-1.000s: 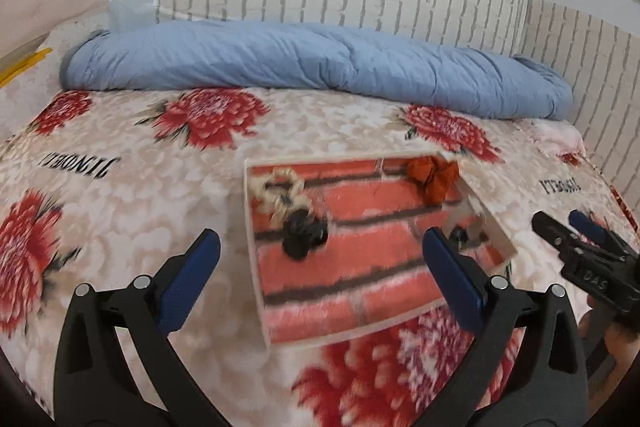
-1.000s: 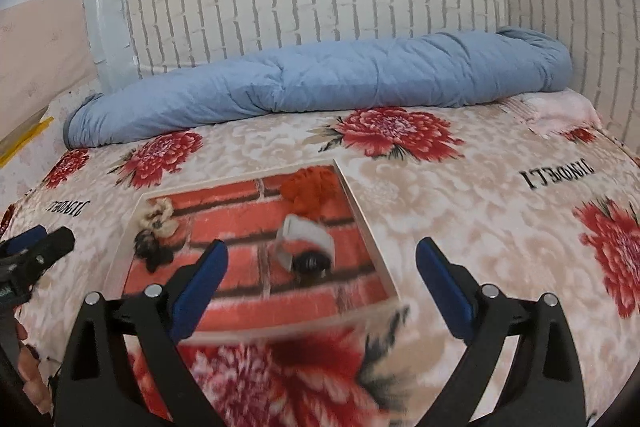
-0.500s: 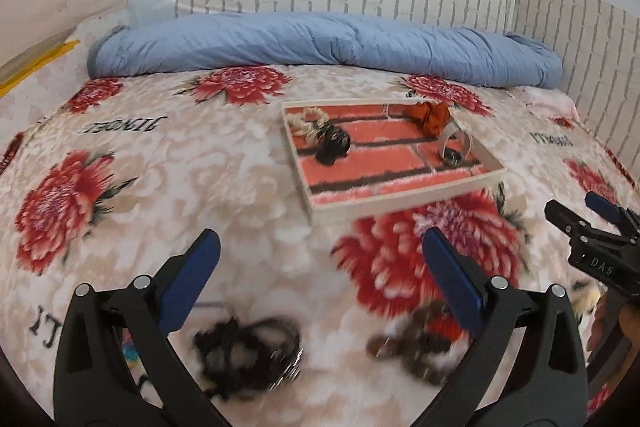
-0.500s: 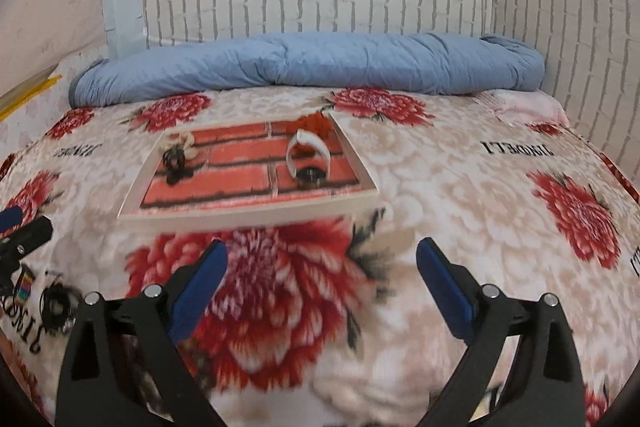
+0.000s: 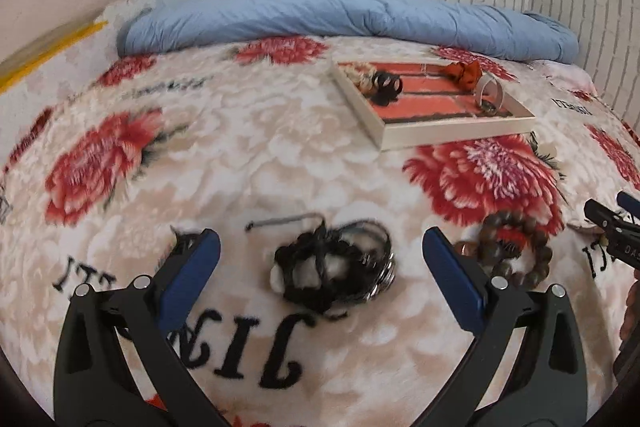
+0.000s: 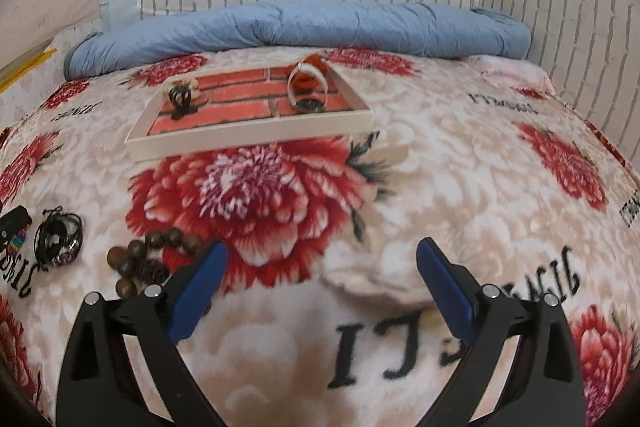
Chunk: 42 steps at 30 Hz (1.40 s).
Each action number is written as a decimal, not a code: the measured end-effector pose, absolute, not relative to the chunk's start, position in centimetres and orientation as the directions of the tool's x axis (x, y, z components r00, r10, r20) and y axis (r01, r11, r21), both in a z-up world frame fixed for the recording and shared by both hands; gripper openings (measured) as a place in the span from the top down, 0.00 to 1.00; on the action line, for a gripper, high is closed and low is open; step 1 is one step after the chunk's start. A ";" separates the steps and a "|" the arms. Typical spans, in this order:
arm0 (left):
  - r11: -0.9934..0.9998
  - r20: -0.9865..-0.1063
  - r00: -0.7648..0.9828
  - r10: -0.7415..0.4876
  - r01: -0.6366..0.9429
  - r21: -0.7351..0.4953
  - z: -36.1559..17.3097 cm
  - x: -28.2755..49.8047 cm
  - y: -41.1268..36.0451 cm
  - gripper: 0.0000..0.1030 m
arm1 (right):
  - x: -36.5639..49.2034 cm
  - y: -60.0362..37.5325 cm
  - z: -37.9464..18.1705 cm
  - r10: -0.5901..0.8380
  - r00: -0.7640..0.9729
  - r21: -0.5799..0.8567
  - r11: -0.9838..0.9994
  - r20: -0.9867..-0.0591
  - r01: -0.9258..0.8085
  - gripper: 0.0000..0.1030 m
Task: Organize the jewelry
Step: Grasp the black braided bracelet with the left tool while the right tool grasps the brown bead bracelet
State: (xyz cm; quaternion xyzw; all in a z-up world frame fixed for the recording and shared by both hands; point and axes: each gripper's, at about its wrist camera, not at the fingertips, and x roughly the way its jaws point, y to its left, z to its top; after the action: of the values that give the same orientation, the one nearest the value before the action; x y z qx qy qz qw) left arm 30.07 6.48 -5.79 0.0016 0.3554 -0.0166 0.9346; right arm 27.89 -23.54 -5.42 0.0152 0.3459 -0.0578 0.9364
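A white-rimmed tray (image 5: 456,137) with a red brick pattern lies on the bed; it holds a cream beaded piece (image 5: 360,73), a black piece (image 5: 386,87), an orange piece (image 5: 462,73) and a white ring-shaped piece (image 5: 490,93). The tray also shows in the right wrist view (image 6: 248,141). My left gripper (image 5: 320,265) is open, its fingers on either side of a black tangled bracelet (image 5: 334,273) on the blanket. A brown wooden bead bracelet (image 5: 512,247) lies to its right and shows in the right wrist view (image 6: 152,259). My right gripper (image 6: 320,279) is open and empty above the blanket.
A floral red and beige blanket (image 6: 440,167) covers the bed. A rolled blue quilt (image 5: 340,15) lies along the brick-patterned headboard wall. A small rainbow-coloured item (image 6: 16,241) lies at the left edge of the right wrist view. A thin grey cord (image 5: 280,219) lies near the black bracelet.
Both grippers have pulled back from the tray toward the near side of the bed. The loose bracelets have come into view and the left gripper now frames the black one.
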 end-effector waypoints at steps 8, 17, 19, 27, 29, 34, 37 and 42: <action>0.999 -0.702 0.710 -0.053 0.040 -0.034 -9.0 29.3 7.2 0.05 | 28.1 -23.6 -7.6 -0.110 0.721 -0.012 0.990 -0.685 0.140 0.10; 0.999 -0.703 0.710 -0.039 0.043 -0.011 -8.8 30.0 6.8 0.09 | 28.3 -23.3 -7.7 -0.094 0.727 -0.003 0.992 -0.680 0.126 0.10; 0.999 -0.709 0.703 -0.045 0.048 -0.017 -8.7 30.4 6.8 0.17 | 28.5 -22.9 -7.8 -0.085 0.725 -0.008 0.994 -0.684 0.109 0.10; 0.998 -0.727 0.684 -0.062 0.058 -0.031 -8.9 31.0 6.6 0.38 | 29.3 -21.5 -7.8 -0.011 0.713 0.024 0.999 -0.701 0.039 0.24; 0.998 -0.733 0.677 -0.064 0.063 -0.029 -9.0 31.2 6.4 0.44 | 29.5 -21.2 -8.1 0.008 0.699 0.035 0.999 -0.715 0.025 0.35; 0.997 -0.749 0.658 -0.076 0.068 -0.041 -9.3 31.9 6.3 0.59 | 29.8 -21.0 -8.4 0.040 0.683 0.061 0.998 -0.730 0.007 0.53; 0.997 -0.754 0.652 -0.079 0.069 -0.045 -9.4 32.3 6.3 0.68 | 30.1 -21.0 -8.6 0.049 0.671 0.069 0.998 -0.740 0.003 0.61; 0.995 -0.771 0.630 -0.094 0.080 -0.056 -9.8 33.1 6.1 0.76 | 30.6 -20.5 -9.2 0.062 0.643 0.065 0.998 -0.763 -0.019 0.72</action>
State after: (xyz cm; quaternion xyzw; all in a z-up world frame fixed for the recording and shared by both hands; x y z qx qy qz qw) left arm 33.11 6.07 -9.84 -0.0082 0.4277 -0.0482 0.9026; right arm 30.61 -20.47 -9.20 0.0252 0.4217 0.0224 0.9061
